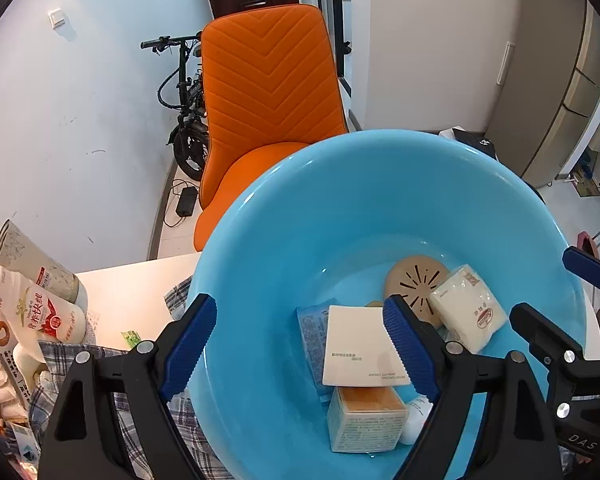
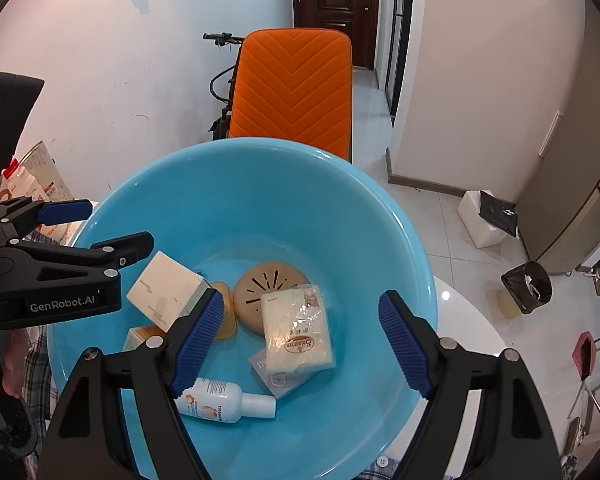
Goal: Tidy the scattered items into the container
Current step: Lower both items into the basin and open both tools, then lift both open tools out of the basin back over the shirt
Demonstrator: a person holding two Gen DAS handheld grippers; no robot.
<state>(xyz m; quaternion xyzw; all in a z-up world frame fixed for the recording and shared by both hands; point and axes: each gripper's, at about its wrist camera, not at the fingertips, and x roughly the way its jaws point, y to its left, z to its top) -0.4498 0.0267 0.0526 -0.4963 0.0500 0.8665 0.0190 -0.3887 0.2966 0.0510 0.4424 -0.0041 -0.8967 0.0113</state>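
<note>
A blue plastic basin [image 1: 284, 216] [image 2: 204, 184] stands on the white table and holds several items: a white box [image 1: 360, 344] [image 2: 162, 290], a cream packet [image 1: 466, 314] [image 2: 296, 330], a tan round lid [image 1: 414, 280] [image 2: 264, 284], an orange-topped box [image 1: 364, 416] and a white bottle [image 2: 220, 400]. My left gripper [image 1: 298, 348] is open and empty over the basin's left rim. My right gripper [image 2: 300, 344] is open and empty above the basin's middle. The left gripper also shows in the right wrist view [image 2: 100, 228].
A milk bottle [image 1: 40, 308], a cylindrical tin [image 1: 32, 260] and snack packs lie on a plaid cloth [image 1: 80, 364] at the left. An orange chair [image 1: 268, 92] stands behind the table. A bin [image 2: 526, 286] and a white box [image 2: 480, 220] are on the floor.
</note>
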